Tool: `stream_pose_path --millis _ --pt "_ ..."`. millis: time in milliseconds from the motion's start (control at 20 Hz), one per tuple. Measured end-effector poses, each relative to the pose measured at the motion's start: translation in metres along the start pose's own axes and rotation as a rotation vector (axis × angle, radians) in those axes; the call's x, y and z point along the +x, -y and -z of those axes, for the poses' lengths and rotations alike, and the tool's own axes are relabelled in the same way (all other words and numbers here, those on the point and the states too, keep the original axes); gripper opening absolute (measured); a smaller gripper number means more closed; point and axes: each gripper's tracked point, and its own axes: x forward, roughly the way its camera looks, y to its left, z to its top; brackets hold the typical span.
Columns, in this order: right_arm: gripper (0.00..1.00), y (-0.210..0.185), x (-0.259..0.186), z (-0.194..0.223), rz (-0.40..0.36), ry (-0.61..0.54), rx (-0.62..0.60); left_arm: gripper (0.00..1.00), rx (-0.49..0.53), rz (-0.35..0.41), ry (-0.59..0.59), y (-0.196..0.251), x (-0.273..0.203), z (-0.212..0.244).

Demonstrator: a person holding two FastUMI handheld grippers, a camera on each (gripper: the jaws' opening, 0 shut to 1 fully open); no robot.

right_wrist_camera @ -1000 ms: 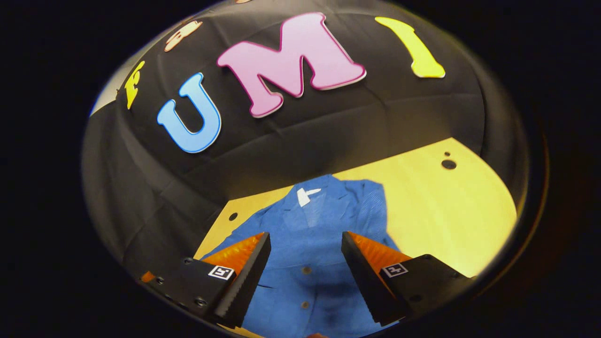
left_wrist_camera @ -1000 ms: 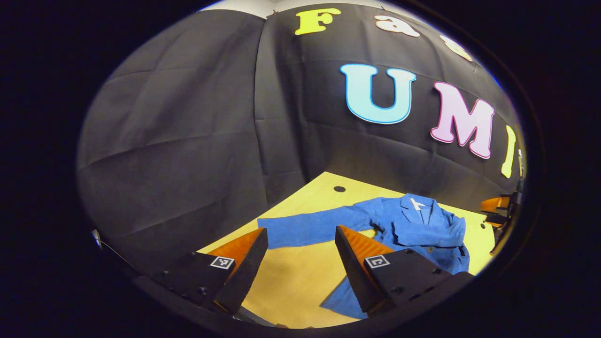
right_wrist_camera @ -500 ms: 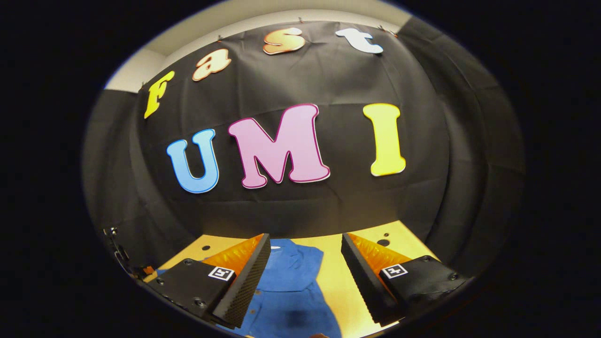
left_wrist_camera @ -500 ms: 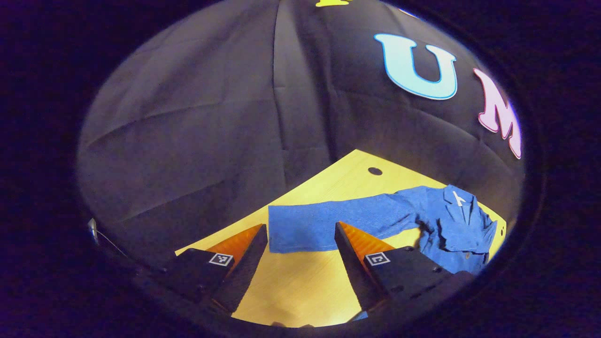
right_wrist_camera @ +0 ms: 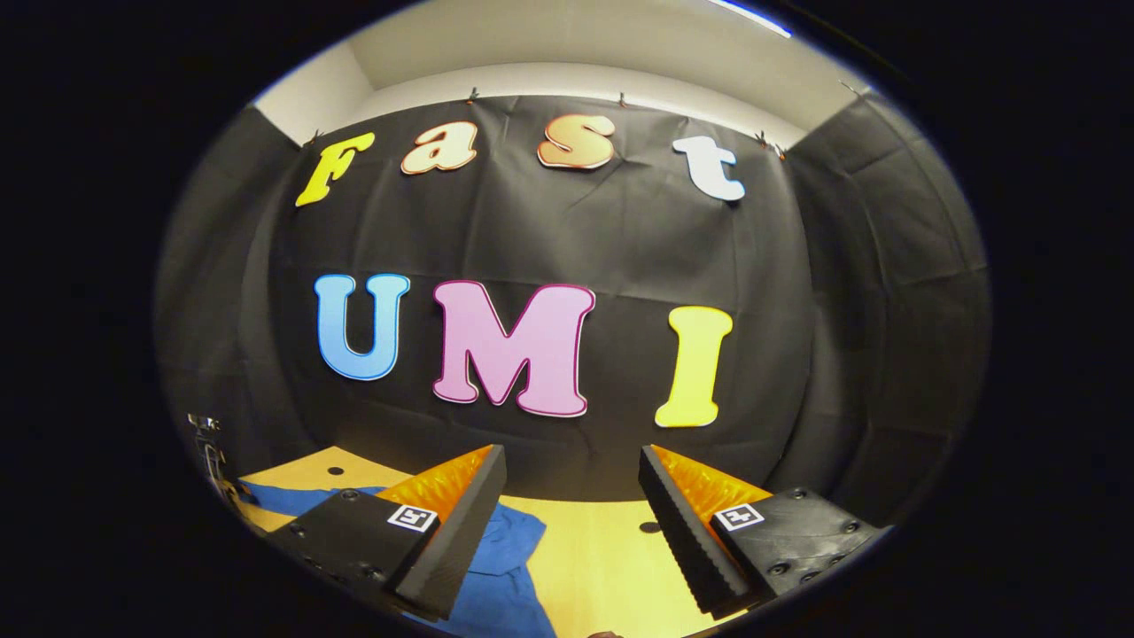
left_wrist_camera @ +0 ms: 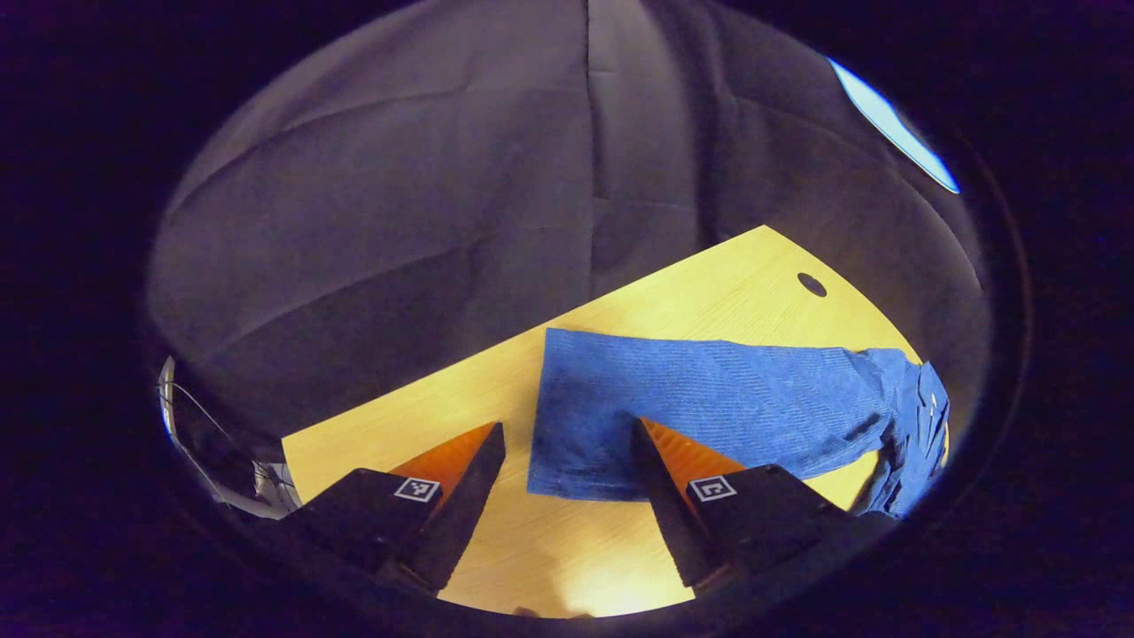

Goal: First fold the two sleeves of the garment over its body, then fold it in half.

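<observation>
Left gripper view: blue garment spread on a yellow wooden table, both tools held apart and empty
Largest is the yellow wooden table (left_wrist_camera: 620, 549), with the blue knit garment (left_wrist_camera: 912, 425) bunched at its right and one long blue sleeve (left_wrist_camera: 700, 399) lying flat across it; the left gripper (left_wrist_camera: 567, 452) hovers wide open just short of the cuff, while in the right gripper view the right gripper (right_wrist_camera: 571, 474) hangs wide open, holding nothing, above the garment's edge (right_wrist_camera: 505, 567)
</observation>
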Motion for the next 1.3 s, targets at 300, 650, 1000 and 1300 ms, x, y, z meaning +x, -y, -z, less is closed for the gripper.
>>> stream_pose_path --millis 300,650,1000,1300 --pt "0.97 -0.008 -0.005 0.023 -0.018 -0.052 0.058 0.7 0.134 0.057 -0.045 0.02 0.007 0.001" --pt "0.97 0.0 -0.008 0.046 -0.007 -0.103 0.077 0.0 0.111 0.138 -0.049 0.037 0.005 -0.002" --pt "0.97 0.004 -0.003 0.068 -0.006 -0.145 0.083 0.0 0.05 0.3 0.034 0.101 -0.042 -0.029" --pt "0.97 0.019 0.001 0.096 0.034 -0.194 0.099 0.0 0.045 0.523 0.132 0.228 -0.125 -0.049"
